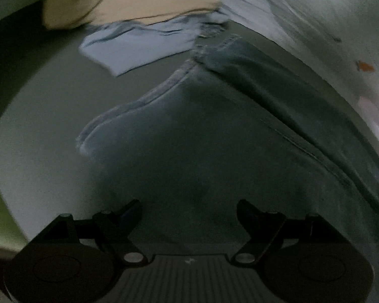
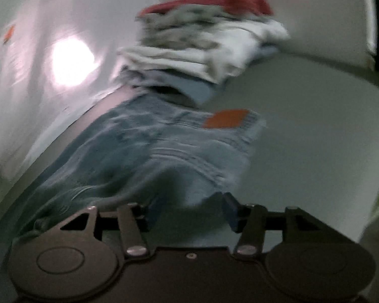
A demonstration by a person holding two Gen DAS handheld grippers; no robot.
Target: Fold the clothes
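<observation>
Both grippers over the jeans, nothing grabbed

Left gripper point(image 1: 189, 212) hangs wide open above the dark denim jeans point(image 1: 214, 139) with nothing between its fingers. Right gripper point(image 2: 187, 209) is about half open; the blur hides whether it pinches the waistband end. Jeans lie on the grey tabletop point(image 2: 315, 139), clothes pile point(image 2: 204, 40) beyond.

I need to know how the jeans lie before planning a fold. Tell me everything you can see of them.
The jeans are faded blue denim with an orange patch at the waistband, lying rumpled on the pale table along the wall. The waist end lies close to a pile of clothes. In the left wrist view a leg shows a pale stitched hem. Neither gripper visibly holds them.
</observation>
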